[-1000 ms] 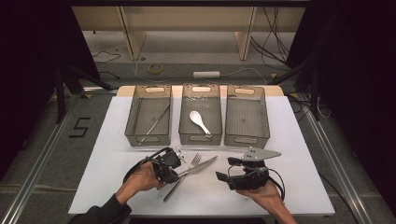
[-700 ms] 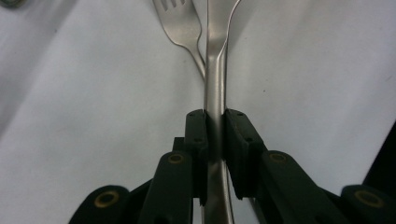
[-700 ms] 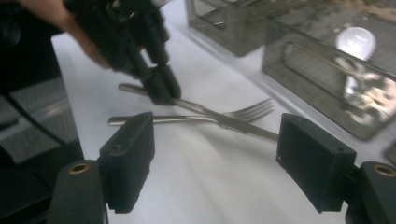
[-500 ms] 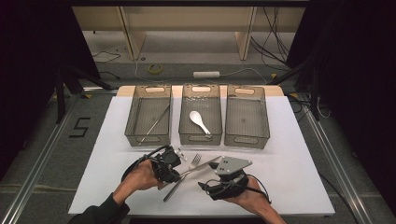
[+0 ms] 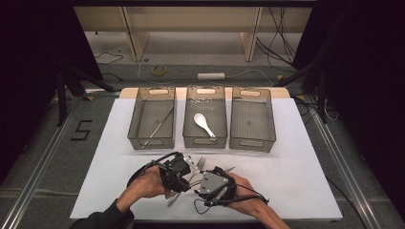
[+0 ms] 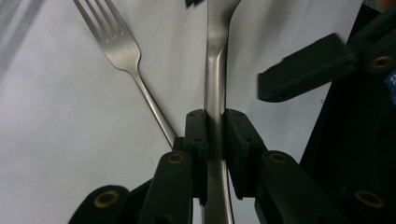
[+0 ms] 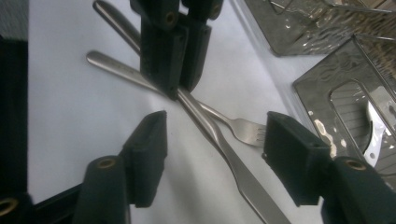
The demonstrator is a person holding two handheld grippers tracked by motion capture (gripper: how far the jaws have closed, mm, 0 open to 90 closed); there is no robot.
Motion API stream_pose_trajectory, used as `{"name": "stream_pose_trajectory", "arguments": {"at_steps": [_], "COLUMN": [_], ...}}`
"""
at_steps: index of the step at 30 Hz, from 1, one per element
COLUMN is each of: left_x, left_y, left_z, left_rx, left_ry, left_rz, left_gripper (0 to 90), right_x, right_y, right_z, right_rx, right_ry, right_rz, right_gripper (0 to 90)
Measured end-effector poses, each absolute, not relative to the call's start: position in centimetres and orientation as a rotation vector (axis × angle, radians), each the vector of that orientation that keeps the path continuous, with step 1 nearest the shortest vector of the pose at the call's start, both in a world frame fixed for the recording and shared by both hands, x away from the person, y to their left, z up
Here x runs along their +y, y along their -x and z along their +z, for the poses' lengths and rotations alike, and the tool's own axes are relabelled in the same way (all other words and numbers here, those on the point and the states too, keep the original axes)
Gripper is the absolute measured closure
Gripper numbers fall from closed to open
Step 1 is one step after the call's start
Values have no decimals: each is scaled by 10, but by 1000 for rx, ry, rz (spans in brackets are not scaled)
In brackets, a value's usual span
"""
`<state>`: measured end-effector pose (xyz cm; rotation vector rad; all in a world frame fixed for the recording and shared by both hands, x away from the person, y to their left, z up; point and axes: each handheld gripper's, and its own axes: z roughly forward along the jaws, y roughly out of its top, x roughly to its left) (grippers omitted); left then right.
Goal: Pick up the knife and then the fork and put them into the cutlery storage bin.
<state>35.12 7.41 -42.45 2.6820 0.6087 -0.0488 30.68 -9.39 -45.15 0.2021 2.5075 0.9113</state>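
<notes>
The left gripper (image 6: 215,135) is clenched on a plain, matt steel knife (image 6: 215,70), its narrow handle pinched between the pads above the bench (image 5: 296,181); the right gripper (image 7: 212,158), jaws just narrowing but still released, straddles its blade; one fork (image 6: 119,51) lies crossed beneath; beyond stand three bins (image 5: 252,119), one holding a white spoon (image 5: 203,123).

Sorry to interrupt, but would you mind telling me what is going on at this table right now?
A person is handling cutlery on a white table with two hand-held grippers. The left gripper is shut on the handle of a table knife, with a fork lying beside it. The right gripper straddles the knife's blade, its fingers just closing but not touching. Three bins sit behind; the middle bin holds a white spoon.
</notes>
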Motion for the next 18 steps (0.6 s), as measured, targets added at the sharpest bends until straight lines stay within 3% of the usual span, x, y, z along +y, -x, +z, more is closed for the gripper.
{"name": "stream_pose_trajectory", "arguments": {"at_steps": [18], "left_x": [69], "left_y": [-347], "left_z": [-418], "left_rx": [561], "left_ry": [-2699], "left_rz": [-80], "left_gripper": [790], "right_x": [-84], "right_y": [-299], "right_z": [-460], "right_rx": [2456], "right_ry": [19], "right_rz": [728], "right_gripper": [704]}}
